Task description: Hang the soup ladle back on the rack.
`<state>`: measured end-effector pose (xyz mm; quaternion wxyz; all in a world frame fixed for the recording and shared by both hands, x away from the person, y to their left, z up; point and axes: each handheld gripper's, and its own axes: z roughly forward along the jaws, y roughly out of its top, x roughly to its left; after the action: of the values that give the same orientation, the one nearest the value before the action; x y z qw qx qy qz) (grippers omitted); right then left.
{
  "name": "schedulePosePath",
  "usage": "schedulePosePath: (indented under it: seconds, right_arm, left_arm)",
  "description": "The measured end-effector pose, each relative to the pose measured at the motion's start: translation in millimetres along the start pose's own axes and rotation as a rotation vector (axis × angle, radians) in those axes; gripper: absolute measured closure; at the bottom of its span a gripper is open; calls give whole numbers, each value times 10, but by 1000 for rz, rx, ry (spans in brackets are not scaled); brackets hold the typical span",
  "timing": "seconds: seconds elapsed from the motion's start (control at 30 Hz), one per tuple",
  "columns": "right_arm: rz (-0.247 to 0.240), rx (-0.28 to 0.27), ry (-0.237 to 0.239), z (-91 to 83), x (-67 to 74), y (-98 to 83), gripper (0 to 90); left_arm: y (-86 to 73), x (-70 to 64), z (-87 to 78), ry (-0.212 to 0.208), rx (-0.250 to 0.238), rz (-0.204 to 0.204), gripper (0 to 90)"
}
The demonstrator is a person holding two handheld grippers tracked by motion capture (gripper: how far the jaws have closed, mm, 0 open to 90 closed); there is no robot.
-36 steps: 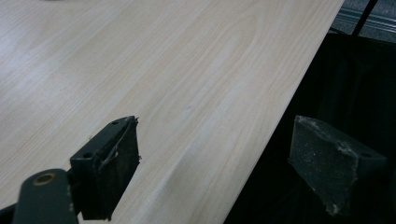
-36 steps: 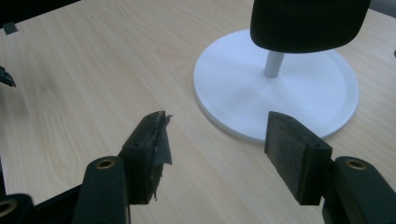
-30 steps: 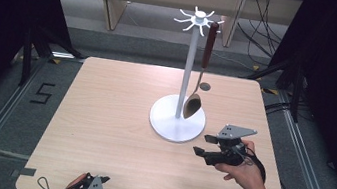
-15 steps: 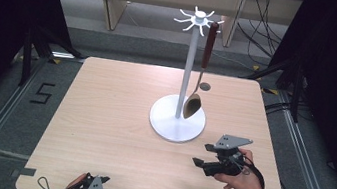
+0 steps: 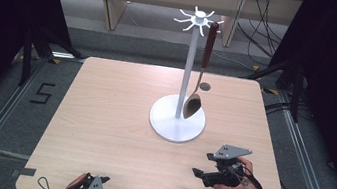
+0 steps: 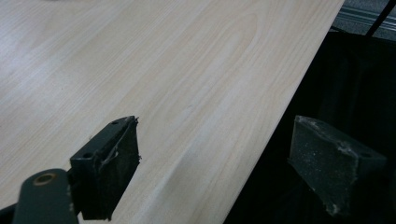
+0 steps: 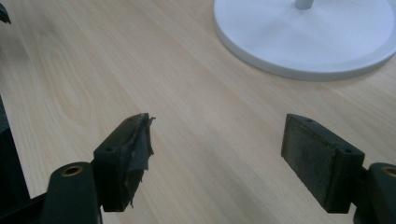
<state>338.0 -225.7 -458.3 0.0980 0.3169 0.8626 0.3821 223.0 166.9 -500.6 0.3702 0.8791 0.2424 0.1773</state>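
Observation:
A white hook stand (image 5: pixel 188 72) rises from a round base (image 7: pixel 303 37) at the middle of the table. From one of its top hooks a spoon (image 5: pixel 207 55) with a dark red handle hangs, its bowl just above the base. In front of and to the right of the base, my right gripper (image 5: pixel 201 166) (image 7: pixel 217 140) is low over the wood and points left. Its jaws have just been opening, and nothing is between them. My left gripper (image 5: pixel 92 186) (image 6: pixel 219 149) rests at the table's front edge, open and empty, with one jaw past the edge.
The light wooden table (image 5: pixel 114 106) has bare wood left of the stand. A small dark round mark (image 5: pixel 204 86) lies behind the base. Cables and dark frame legs stand on the floor beyond the far edge.
The right hand has drawn back from the stand toward the front edge and sunk lower, and its jaws stand wider apart. The left gripper has stayed put.

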Motion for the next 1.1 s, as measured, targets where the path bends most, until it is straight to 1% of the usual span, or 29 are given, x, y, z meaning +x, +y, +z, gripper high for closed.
schedulePosePath:
  seconds: [0.03, 0.07, 0.1, 0.13, 0.2, 0.23, 0.27, 0.3, 0.33, 0.37, 0.4, 0.43, 0.47, 0.5, 0.53, 0.57, 0.6, 0.63, 0.67, 0.73, 0.77, 0.8, 0.83, 0.87, 1.0, 1.03, 1.1]
  right_arm:
    - [10, -3, 2, 4, 14, -18, 252]
    - [0, 4, 1, 0, 12, -30, 255]
    - [14, 6, 4, 4, 29, -46, 257]
    - [-7, 9, 15, 10, 26, -57, 257]
    - [13, 16, 4, 7, 55, -85, 257]
    - [1, 17, 11, 15, 60, -101, 257]
    - [6, 30, 13, 7, 72, -113, 257]
    - [-2, 23, 14, 14, 74, -126, 257]
    - [-8, 23, 5, 8, 76, -136, 257]
    - [-5, 27, 13, 3, 84, -146, 258]
    - [0, 18, 9, 7, 95, -158, 257]
    - [-1, 21, 10, -3, 101, -166, 257]
    - [3, 22, 15, -6, 111, -174, 258]
    - [-3, 21, 20, -9, 115, -181, 258]
    - [4, 25, 17, -15, 130, -190, 258]
    - [-10, 26, 22, -17, 130, -197, 259]
    - [-2, 25, 16, -20, 144, -208, 259]
    - [-7, 32, 18, -23, 146, -216, 259]
    - [4, 32, 17, -20, 161, -227, 259]
    - [-7, 30, 14, -23, 158, -242, 261]
    - [7, 44, 19, -31, 169, -247, 261]
    - [-8, 34, 22, -26, 165, -254, 260]
    - [-7, 36, 25, -30, 167, -259, 260]
    - [-7, 36, 20, -36, 171, -264, 260]
    - [-6, 43, 34, -46, 175, -284, 261]
    - [-7, 37, 27, -50, 179, -291, 260]
    - [1, 43, 26, -55, 188, -306, 260]
  left_arm:
    - [0, 1, 0, 1, -1, -1, 151]
    - [1, 1, -1, 6, 0, -2, 151]
    - [3, 8, -5, 6, 4, 7, 151]
    - [1, 3, -1, 3, 0, 2, 151]
    - [1, 1, 0, 1, 0, 0, 151]
    - [3, 6, -3, 6, 3, 5, 151]
    - [4, 8, -5, 6, 5, 9, 151]
    - [2, 6, -3, 6, 5, 7, 151]
    - [0, 0, 0, 1, -1, -1, 151]
    - [1, 2, 0, 2, -1, 0, 151]
    - [3, 8, -4, 5, 4, 8, 151]
    - [3, 7, -3, 7, 3, 7, 151]
    - [0, -2, -1, 3, -2, -5, 151]
    - [-1, -2, 0, 3, -1, -6, 151]
    - [0, 0, 0, 3, -2, -4, 151]
    - [1, 1, -1, 4, -2, -3, 151]
    - [0, -1, 0, 3, -2, -4, 151]
    - [1, 2, 1, 2, 0, 1, 151]
    - [1, 2, 1, 3, 0, 0, 151]
    - [2, 2, -1, 3, -1, 0, 151]
    - [2, 2, -1, 4, -2, 0, 151]
    - [0, -2, 0, 3, -2, -5, 151]
    - [1, 3, 1, 3, -1, 1, 151]
    - [1, 2, 1, 3, -1, -1, 151]
    - [1, 3, 1, 3, -1, -1, 151]
    - [1, 4, 1, 3, -1, 0, 151]
    - [0, 3, 2, 2, -1, -1, 151]
